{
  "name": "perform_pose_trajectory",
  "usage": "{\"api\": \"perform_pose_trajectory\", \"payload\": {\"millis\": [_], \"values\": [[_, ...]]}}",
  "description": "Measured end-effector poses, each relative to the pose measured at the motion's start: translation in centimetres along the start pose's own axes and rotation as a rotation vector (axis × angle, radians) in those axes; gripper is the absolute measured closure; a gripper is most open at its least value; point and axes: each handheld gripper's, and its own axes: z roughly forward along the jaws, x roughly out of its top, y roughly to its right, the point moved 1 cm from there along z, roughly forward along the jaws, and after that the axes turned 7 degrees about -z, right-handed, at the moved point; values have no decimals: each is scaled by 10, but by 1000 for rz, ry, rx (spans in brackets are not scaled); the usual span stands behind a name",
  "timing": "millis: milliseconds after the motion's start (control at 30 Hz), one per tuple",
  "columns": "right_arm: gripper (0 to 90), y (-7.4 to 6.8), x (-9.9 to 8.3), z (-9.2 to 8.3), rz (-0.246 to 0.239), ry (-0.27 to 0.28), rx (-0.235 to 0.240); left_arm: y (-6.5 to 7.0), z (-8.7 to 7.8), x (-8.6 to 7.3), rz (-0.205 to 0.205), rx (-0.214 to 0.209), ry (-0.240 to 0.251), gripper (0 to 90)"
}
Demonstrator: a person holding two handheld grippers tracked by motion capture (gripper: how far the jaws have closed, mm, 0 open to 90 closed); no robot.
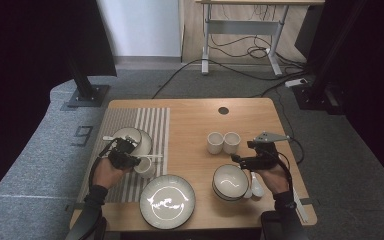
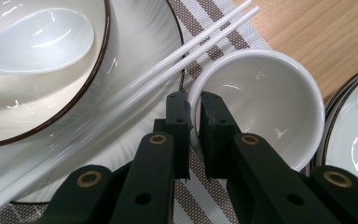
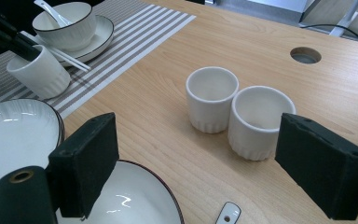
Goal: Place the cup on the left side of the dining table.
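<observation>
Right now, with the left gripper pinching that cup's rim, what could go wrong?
The left gripper grips the small cup by one thin wall only, so it might tilt or slip when lifted. The chopsticks lie right beside it, propped on the plate; a swing could knock them off.

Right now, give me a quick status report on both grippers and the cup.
Left gripper shut on white cup rim, cup on striped mat. Right gripper open, empty, above bowl. Chopsticks lie close beside the cup.

Three small white ribbed ceramic cups [image 1: 144, 167] are counted, two dark-rimmed white bowls [image 1: 229, 182], two white spoons [image 1: 256, 185], and one pair of white chopsticks [image 1: 151, 156].
</observation>
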Motion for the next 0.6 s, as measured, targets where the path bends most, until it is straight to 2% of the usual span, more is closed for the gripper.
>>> {"api": "perform_pose_trajectory", "payload": {"millis": [267,400,500,600], "values": [[132,2,-2,-1,10,3,-2,-2,1,1,-5,1,4,827],[132,2,-3,-1,8,4,-5,-2,2,0,-4,-11,29,817],[131,2,-4,-1,4,3,-8,-4,2,-1,-10,-42,57,791],[132,3,-5,-2,4,1,-11,-4,1,-1,-4,-42,67,751]]}}
